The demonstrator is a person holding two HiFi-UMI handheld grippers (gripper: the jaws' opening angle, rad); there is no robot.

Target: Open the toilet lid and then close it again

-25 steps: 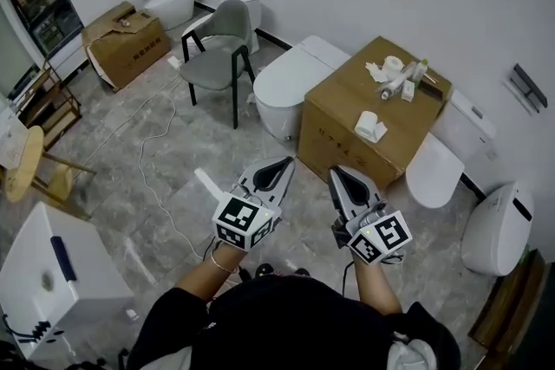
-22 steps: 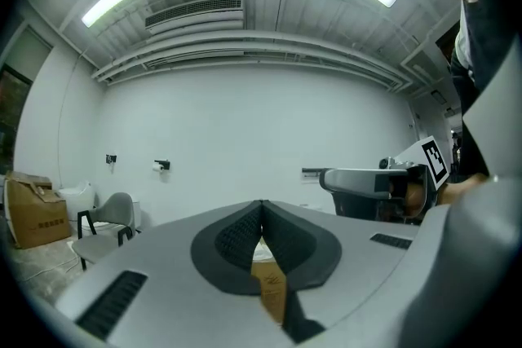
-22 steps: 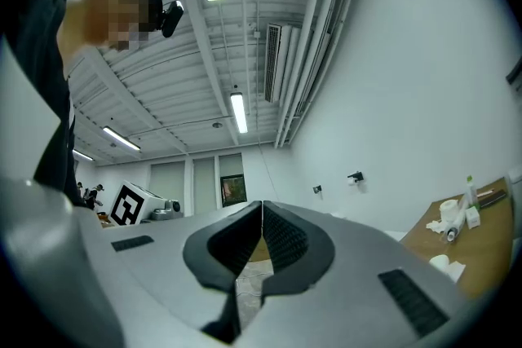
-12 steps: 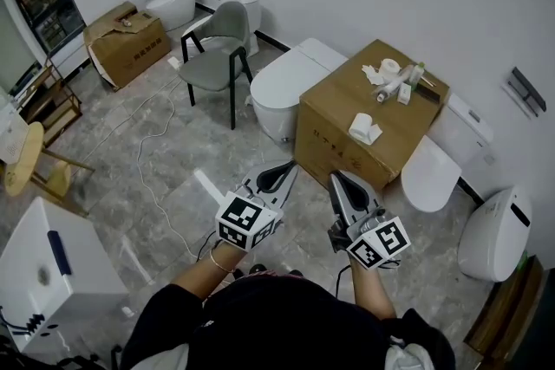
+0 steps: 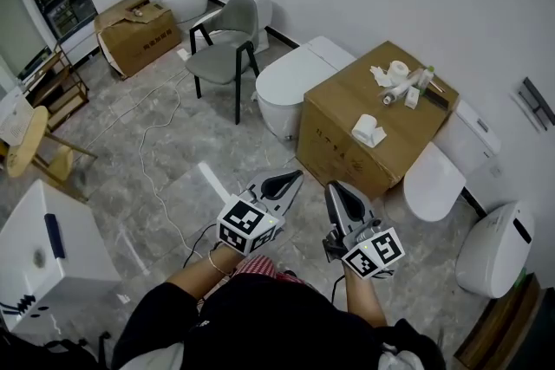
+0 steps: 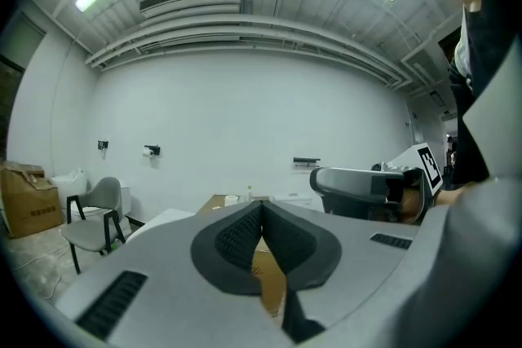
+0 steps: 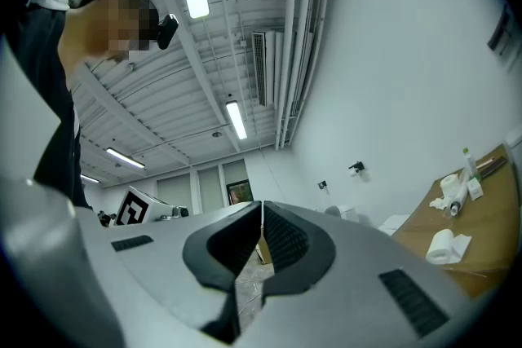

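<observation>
Both grippers were clenched on nothing. In the left gripper view the left gripper's (image 6: 261, 212) ribbed dark pads met at their tips, and the right gripper's (image 7: 261, 216) pads did the same in its own view.

In the head view the left gripper (image 5: 293, 178) and the right gripper (image 5: 333, 188) hung side by side low in the centre of the frame, tips pointing up-frame. The person's torso was cut off by the bottom edge.

A brown cardboard box (image 5: 373, 121) sat right of centre, carrying paper rolls and small bottles too small to tell apart. It hid the right flank of the white toilet with a closed oval lid (image 5: 290, 78) and part of a second white closed toilet (image 5: 432, 180) at the right. A third white toilet (image 5: 494, 247) was cut by the right edge.

The central toilet's lid lay flat, up-frame of the left gripper and well apart from both sets of pads, with grey marble floor (image 5: 173, 178) between.
</observation>
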